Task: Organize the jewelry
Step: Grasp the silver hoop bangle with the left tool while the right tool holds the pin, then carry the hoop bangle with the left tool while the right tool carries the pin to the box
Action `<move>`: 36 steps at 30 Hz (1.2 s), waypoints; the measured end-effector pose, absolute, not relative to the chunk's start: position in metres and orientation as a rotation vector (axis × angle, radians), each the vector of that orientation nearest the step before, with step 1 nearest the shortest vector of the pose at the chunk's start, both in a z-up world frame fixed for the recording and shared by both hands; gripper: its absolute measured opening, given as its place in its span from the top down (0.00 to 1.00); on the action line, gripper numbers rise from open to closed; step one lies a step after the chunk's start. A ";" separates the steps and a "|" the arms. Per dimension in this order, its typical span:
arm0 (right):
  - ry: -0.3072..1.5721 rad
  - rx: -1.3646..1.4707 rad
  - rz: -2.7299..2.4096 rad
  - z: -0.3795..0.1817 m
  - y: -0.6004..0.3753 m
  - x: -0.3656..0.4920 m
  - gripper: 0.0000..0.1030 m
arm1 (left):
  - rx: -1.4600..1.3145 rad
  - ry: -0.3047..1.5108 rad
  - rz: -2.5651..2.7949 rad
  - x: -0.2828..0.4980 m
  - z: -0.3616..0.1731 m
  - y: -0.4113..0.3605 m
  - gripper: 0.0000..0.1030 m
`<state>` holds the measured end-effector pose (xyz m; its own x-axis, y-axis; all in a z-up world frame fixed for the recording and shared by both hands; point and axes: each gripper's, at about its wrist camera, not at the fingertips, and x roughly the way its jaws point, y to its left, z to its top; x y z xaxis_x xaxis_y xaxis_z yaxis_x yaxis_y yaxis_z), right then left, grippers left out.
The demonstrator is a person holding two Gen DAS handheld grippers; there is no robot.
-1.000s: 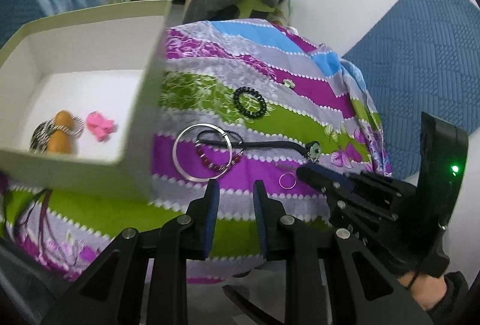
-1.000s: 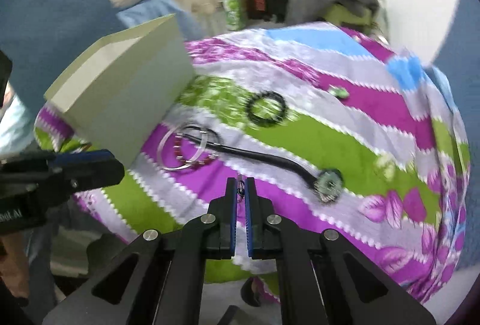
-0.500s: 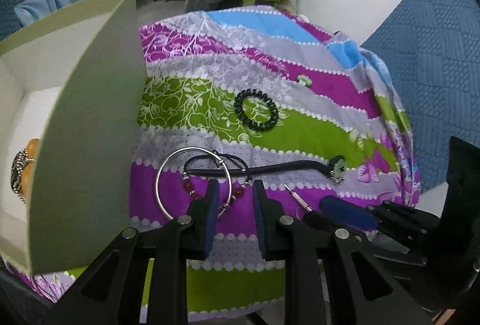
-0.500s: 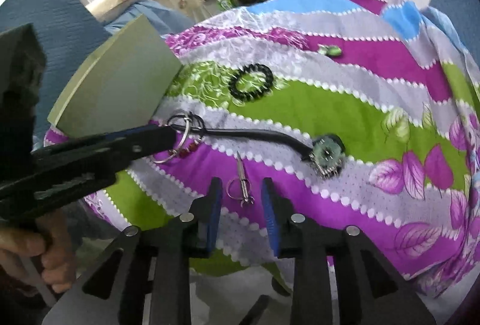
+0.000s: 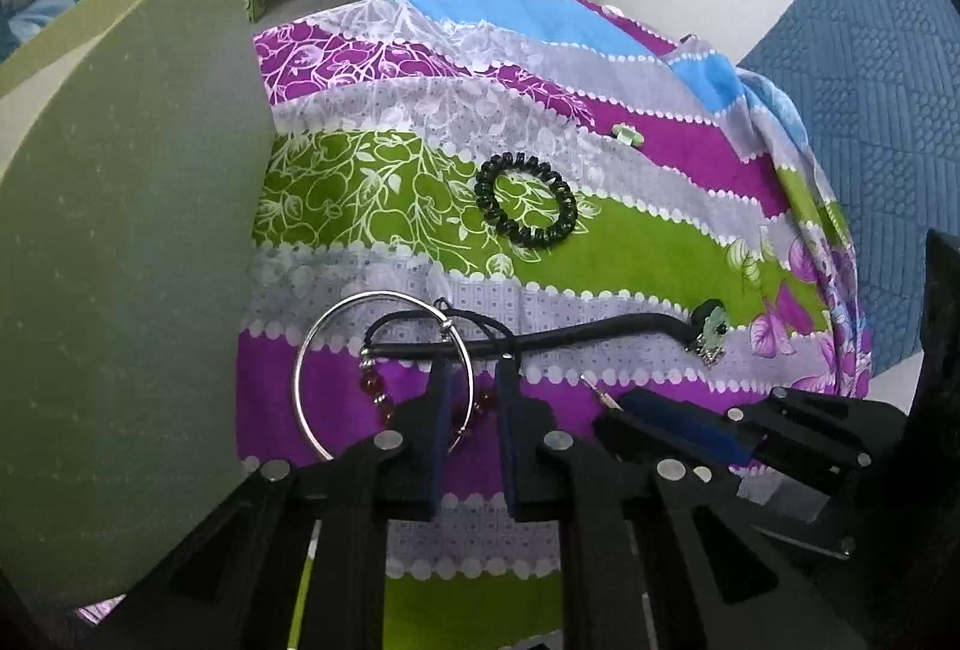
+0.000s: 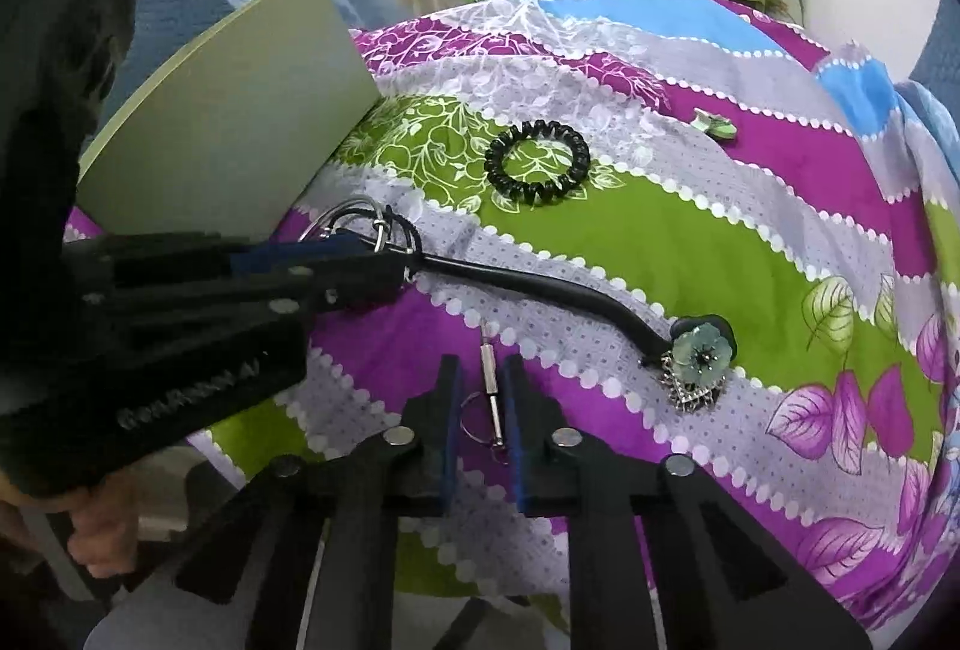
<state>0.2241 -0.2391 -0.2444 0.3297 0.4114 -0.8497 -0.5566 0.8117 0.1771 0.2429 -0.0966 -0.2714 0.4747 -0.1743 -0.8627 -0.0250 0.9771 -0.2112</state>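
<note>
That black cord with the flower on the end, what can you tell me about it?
The black cord looks like a necklace of smooth, rubbery cord, lying slack on the striped floral cloth. One end carries a pale green flower pendant with small silvery dangles under it. The other end loops through a silver bangle beside the green box, where the left gripper reaches over it, jaws open. A red bead strand lies tangled there too.

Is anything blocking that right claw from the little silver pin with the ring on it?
Nothing visible does. The small silver pin with its ring lies bare on the striped floral cloth, right between the open blue-padded fingers of the right gripper. The left gripper works off to the side.
</note>
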 end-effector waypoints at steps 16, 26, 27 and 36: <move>0.978 -0.060 0.591 -0.198 -0.241 0.217 0.96 | -0.289 1.011 -0.147 0.218 -0.229 -0.076 0.99; 0.910 0.000 0.563 -0.145 -0.241 0.219 0.96 | -0.333 0.944 -0.212 0.206 -0.167 -0.064 0.99; 0.907 0.005 0.563 -0.139 -0.242 0.220 0.96 | -0.341 0.934 -0.220 0.205 -0.158 -0.061 0.99; 0.848 0.012 0.577 -0.078 -0.235 0.223 0.96 | -0.344 0.845 -0.249 0.204 -0.086 -0.031 0.99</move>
